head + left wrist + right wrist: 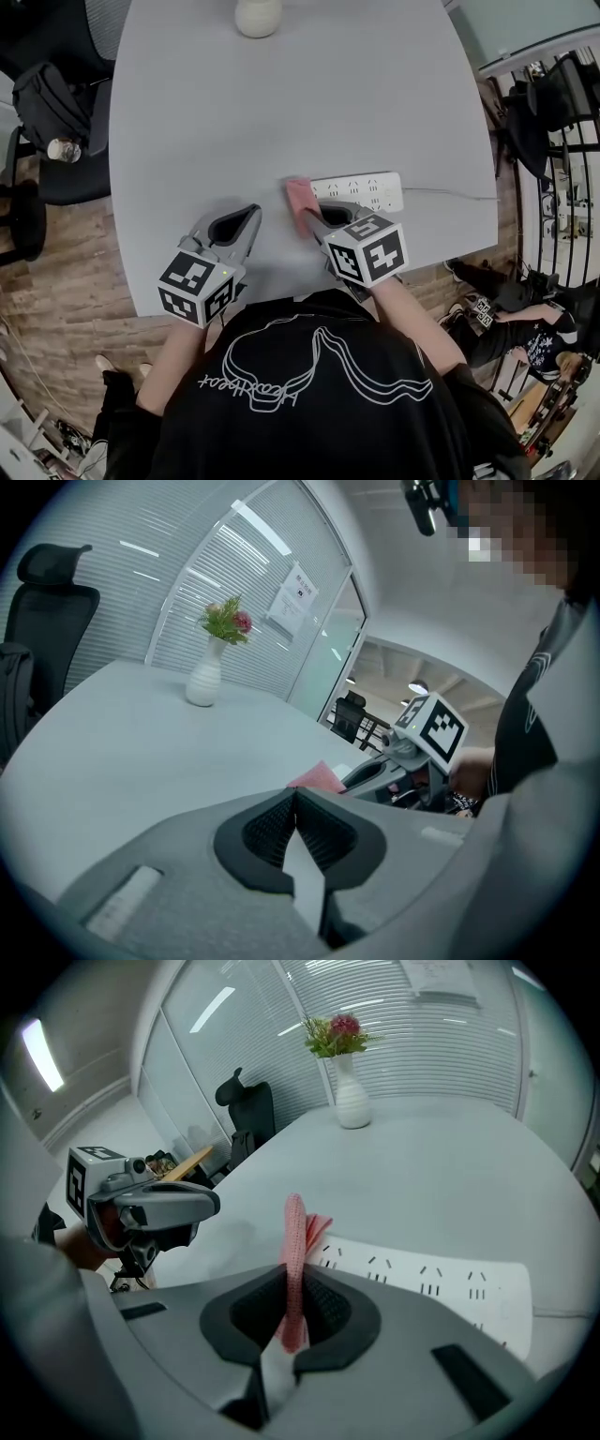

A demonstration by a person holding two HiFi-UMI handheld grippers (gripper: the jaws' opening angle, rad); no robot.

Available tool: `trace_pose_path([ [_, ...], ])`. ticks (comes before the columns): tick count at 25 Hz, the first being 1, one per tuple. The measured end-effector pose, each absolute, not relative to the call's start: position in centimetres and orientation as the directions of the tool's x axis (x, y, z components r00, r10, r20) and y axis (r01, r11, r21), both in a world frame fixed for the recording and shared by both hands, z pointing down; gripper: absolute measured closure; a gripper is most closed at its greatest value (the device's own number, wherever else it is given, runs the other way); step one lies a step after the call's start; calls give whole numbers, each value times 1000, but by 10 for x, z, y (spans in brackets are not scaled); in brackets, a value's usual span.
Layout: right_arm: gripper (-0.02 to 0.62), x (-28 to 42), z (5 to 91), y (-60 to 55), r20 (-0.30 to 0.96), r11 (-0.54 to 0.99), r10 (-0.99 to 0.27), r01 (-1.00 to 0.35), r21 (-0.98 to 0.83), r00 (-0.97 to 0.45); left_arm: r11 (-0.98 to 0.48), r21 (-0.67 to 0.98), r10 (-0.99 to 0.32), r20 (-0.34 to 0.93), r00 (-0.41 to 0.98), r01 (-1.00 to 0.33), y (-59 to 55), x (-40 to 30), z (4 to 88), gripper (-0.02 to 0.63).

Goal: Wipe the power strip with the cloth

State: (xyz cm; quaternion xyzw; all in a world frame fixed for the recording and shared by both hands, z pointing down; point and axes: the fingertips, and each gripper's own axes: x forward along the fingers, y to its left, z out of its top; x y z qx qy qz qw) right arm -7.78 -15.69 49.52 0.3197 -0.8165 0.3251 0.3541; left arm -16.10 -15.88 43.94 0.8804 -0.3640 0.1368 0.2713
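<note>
A white power strip (361, 191) (422, 1279) lies on the grey table near its front edge, its cable running off to the right. My right gripper (307, 217) (292, 1274) is shut on a pink cloth (300, 202) (294, 1241), which stands folded between the jaws and rests at the strip's left end. The cloth (319, 778) also shows in the left gripper view. My left gripper (251, 214) (294, 799) hovers to the left of the strip, jaws shut together with nothing between them.
A white vase (258, 17) (204, 679) (352, 1101) with flowers stands at the table's far side. A black office chair (52, 112) with a bag sits off the left edge. Railing and a seated person (525, 328) are off to the right.
</note>
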Motion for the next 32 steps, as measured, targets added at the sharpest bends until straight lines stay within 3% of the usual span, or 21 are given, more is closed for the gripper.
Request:
trace_pose_path([
  [14,560,-51,500,-159,790,523,-349,-804,-282,-505,-574,389,-564,450,692,-720,-150,-158,444,595],
  [32,558,71,502,-180,807,309,-464,-920,-240,-366,-549,458,-538,448,715,-700,-150,-153,455,595],
])
